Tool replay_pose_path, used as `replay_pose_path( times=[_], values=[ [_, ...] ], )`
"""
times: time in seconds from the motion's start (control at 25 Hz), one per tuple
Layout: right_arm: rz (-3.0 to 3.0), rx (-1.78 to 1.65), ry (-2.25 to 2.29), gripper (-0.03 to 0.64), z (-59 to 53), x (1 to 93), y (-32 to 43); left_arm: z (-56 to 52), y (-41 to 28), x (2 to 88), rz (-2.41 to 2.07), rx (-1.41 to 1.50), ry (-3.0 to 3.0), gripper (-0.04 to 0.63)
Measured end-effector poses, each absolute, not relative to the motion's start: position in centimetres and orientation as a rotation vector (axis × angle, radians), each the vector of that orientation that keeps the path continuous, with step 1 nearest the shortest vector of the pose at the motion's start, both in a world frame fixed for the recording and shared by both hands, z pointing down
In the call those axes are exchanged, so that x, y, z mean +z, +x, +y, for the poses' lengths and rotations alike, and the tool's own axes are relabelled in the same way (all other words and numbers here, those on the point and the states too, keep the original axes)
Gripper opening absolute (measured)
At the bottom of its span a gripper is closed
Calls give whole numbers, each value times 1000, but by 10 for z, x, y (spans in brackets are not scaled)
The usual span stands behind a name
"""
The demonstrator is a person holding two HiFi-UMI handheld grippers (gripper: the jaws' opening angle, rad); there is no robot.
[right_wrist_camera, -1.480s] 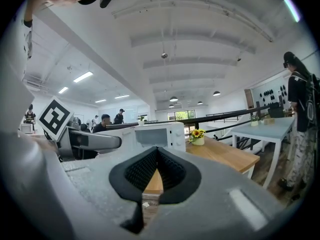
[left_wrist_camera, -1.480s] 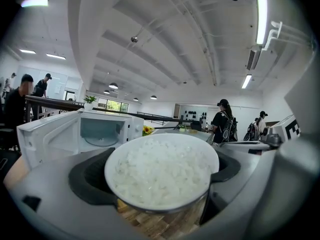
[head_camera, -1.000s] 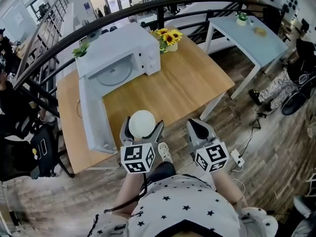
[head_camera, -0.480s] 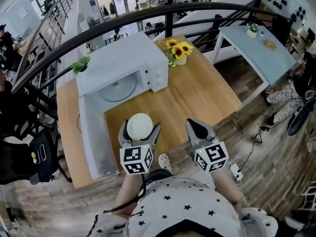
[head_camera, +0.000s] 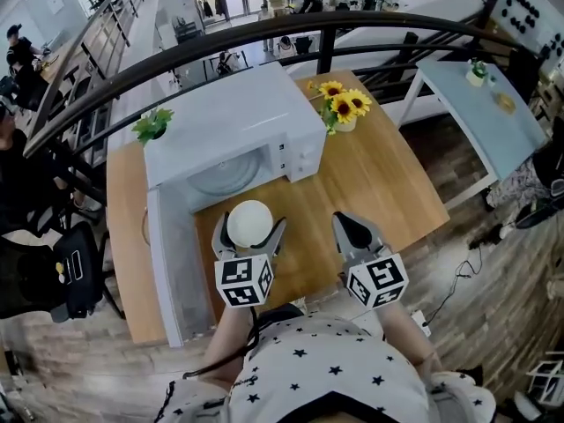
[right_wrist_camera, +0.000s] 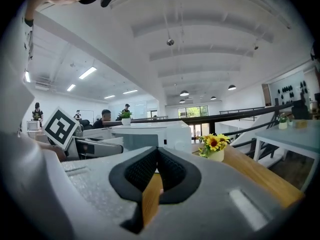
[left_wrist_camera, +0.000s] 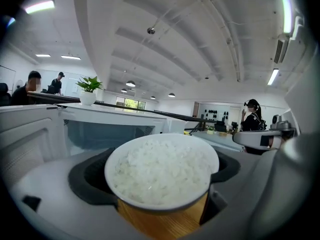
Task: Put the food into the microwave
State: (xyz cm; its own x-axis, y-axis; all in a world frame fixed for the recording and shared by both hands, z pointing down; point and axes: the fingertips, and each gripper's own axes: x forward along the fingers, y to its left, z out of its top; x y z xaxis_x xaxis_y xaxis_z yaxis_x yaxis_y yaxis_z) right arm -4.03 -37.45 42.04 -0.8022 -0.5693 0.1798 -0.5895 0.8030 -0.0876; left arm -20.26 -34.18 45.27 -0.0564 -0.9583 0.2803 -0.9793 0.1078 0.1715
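Over the wooden table (head_camera: 370, 174), the head view shows the left gripper (head_camera: 250, 236) has brought the bowl of rice (head_camera: 250, 220) closer to the microwave (head_camera: 233, 122), whose door (head_camera: 172, 263) is wide open. The left gripper view shows the jaws clamped on the bowl with the cavity (left_wrist_camera: 105, 134) dead ahead, so I'd say only the slide-in remains. The right gripper view shows the right gripper (right_wrist_camera: 157, 171) with its jaws pressed together and empty.

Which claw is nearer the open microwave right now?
Left. The left claw, holding the rice bowl, is before the microwave opening; the right claw, shut and empty, sits off to its right.
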Motion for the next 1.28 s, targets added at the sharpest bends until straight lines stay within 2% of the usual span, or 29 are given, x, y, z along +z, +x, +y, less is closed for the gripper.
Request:
replay_pose_path(
  times=[0.76,1.28],
  values=[
    [-2832,237,670,6,-423,453,-129,-396,-291,505,-2196,156,1741,523],
    [-2797,274,589,6,-428,476,-152,-434,-335,539,-2289,233,1624,523]
  ],
)
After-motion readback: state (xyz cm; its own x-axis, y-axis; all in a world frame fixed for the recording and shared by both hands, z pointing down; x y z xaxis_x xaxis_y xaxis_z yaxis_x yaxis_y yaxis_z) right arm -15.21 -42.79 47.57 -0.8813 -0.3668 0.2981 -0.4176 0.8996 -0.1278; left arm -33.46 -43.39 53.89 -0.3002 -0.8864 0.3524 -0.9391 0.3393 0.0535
